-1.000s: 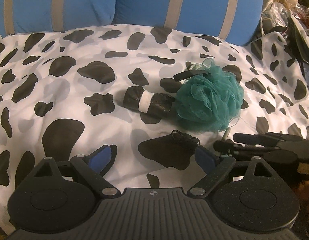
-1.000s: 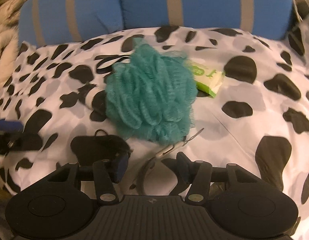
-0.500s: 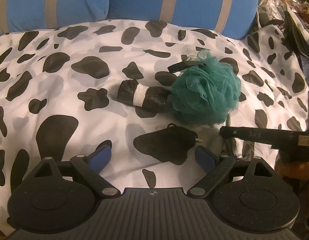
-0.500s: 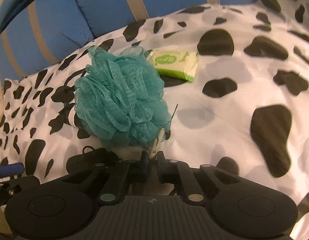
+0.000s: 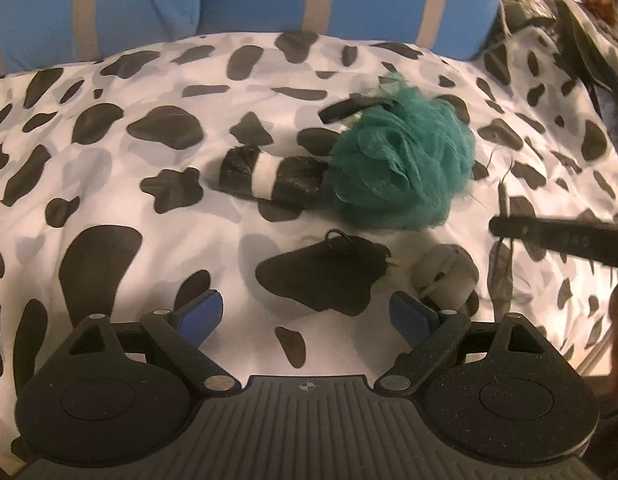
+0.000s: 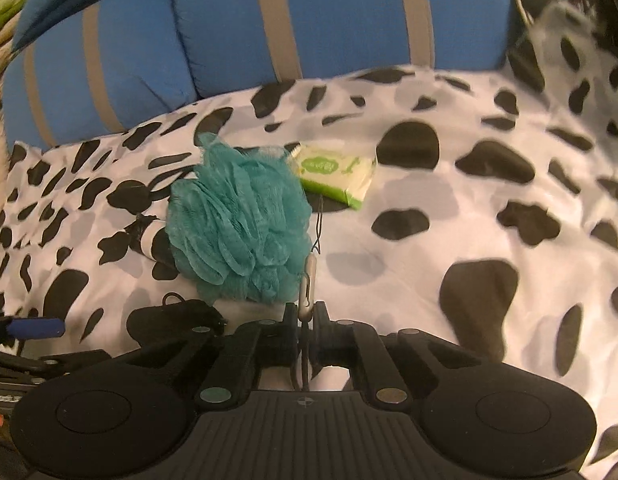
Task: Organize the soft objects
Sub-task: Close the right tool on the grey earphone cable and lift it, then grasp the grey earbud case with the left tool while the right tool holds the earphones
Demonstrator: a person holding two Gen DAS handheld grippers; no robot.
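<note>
A teal mesh bath puff [image 6: 241, 224] lies on the cow-print bed cover [image 6: 449, 216]. Its thin cord with a grey sleeve [image 6: 309, 284] runs down into my right gripper [image 6: 305, 314], which is shut on that cord just in front of the puff. In the left wrist view the puff [image 5: 401, 160] sits right of centre, and the right gripper [image 5: 499, 226] reaches in from the right edge beside it. My left gripper [image 5: 305, 312] stands open over the cover with nothing between its blue pads [image 5: 201, 312].
A black roll with a white band [image 5: 269, 176] touches the puff's left side. A green and white tissue pack [image 6: 337, 176] lies behind the puff. A black flat piece with a small loop [image 5: 325, 272] lies near the left gripper. Blue striped pillows [image 5: 269, 0] line the far edge.
The right gripper's jaws went from open to shut on the puff's cord, then lifted and pulled the cord taut. The left gripper stayed open and barely moved.
</note>
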